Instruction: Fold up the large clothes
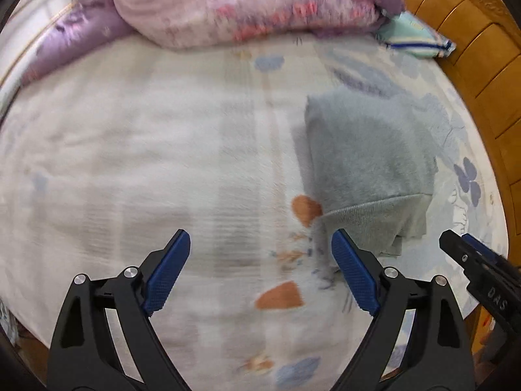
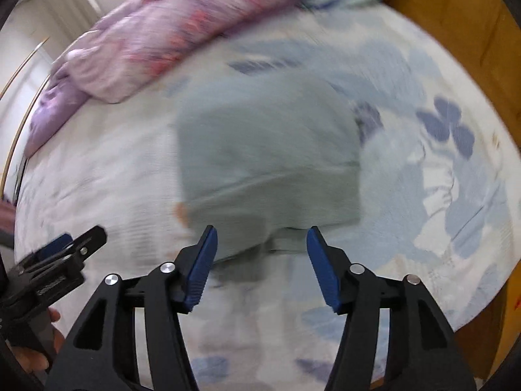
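A grey-green knit garment lies folded into a compact rectangle on the bed, ribbed hem toward me. In the right wrist view the garment sits just ahead of my fingers. My left gripper is open and empty, to the left of the garment's near corner. My right gripper is open and empty, above the garment's near edge. The right gripper also shows at the right edge of the left wrist view. The left gripper shows at the left of the right wrist view.
A floral bedsheet covers the bed. A pink-purple quilt is bunched at the far side, with a striped pillow beside it. A wooden headboard curves along the right. The bed's near edge is just below the grippers.
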`<state>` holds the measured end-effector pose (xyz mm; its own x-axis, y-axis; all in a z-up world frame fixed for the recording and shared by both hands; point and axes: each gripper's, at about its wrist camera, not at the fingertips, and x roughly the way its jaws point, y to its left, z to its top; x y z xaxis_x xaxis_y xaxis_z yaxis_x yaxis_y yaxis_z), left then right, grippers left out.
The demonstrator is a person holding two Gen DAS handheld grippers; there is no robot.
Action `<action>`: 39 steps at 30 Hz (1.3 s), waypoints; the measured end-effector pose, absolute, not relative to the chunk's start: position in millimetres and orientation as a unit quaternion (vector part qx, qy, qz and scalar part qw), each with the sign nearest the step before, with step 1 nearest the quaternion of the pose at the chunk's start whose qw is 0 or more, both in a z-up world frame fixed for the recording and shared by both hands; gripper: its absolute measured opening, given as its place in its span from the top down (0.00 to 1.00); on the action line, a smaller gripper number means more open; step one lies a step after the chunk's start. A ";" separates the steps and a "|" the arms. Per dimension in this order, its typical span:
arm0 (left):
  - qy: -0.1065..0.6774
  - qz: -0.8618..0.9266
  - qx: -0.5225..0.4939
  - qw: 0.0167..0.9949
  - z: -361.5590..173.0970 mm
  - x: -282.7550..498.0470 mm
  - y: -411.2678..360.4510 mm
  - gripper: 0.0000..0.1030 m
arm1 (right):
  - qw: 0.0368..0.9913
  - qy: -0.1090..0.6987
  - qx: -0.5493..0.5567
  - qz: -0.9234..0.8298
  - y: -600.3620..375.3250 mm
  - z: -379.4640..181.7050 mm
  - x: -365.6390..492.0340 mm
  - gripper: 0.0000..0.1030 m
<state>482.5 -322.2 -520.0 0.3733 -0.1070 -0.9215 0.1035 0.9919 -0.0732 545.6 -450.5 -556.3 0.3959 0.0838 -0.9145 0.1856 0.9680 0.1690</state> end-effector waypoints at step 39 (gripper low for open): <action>0.324 -0.109 0.001 0.940 -45.4 89.1 -0.5 0.08 | 0.934 0.351 0.022 -0.058 -125.0 -106.2 186.9 0.07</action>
<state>89.1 -0.5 -45.4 0.7657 -0.2042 -0.6099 0.2061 0.9762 -0.0681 186.9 -125.0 -106.2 0.7467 -0.0930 -0.6586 0.1238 0.9923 0.0002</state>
